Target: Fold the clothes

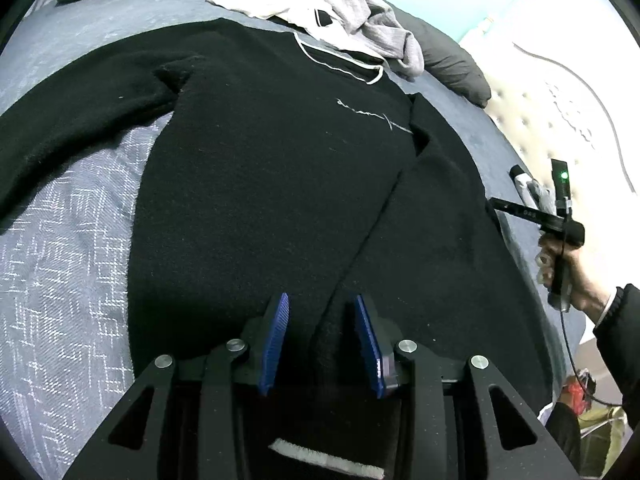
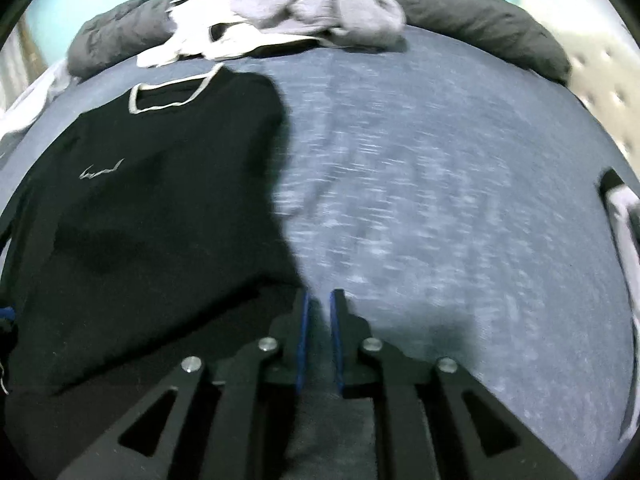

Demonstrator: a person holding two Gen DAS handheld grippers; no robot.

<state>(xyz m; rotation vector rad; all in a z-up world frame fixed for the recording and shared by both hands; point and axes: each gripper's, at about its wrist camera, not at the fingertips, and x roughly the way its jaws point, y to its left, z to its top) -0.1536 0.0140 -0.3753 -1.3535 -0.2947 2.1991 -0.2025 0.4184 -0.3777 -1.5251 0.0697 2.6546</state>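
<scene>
folding is partly done: black knit sweater (image 1: 260,168) on the blue-grey bed (image 1: 60,260) has one side turned in. left hand-held gripper (image 1: 322,336) stands partly open over its hem; right hand-held gripper (image 2: 319,340), nearly closed, holds nothing.

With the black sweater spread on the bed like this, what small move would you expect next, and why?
Probably the left hand-held gripper closes on the black knit sweater with the white-trimmed collar: its blue pads straddle the edge of the side panel already folded over the body, without pressing. The right hand-held gripper is nearly closed and empty over the blue-grey woven bedspread, and the far sleeve lies unfolded.
</scene>
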